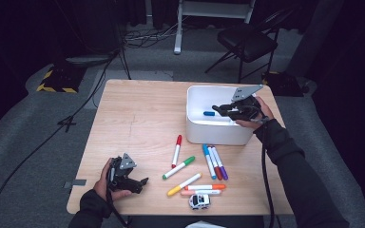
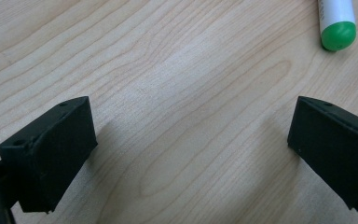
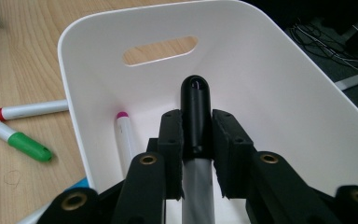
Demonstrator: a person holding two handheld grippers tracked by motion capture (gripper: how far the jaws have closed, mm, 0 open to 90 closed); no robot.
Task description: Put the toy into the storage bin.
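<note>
Table (image 1: 138, 118): pale wood, fine brown grain lines. Bin (image 1: 197, 128): plain white, inside and out. Right gripper (image 3: 196, 135): black jaws, brass-coloured pivots, grey plate on top; between its jaws a marker (image 3: 196, 112) with black cap and grey-white barrel. In the bin: a white marker with magenta tip (image 3: 123, 135) and a blue-capped one (image 1: 209, 113). Left gripper (image 2: 191, 154): black. On the table, white-barrelled markers capped red (image 1: 176, 150), green (image 1: 178, 167), yellow (image 1: 184, 184), orange (image 1: 205, 187), blue (image 1: 208, 161), purple (image 1: 220, 162). Toy car (image 1: 199, 201): white with dark windows. Floor grey; one black-and-yellow striped patch (image 1: 56, 80).
</note>
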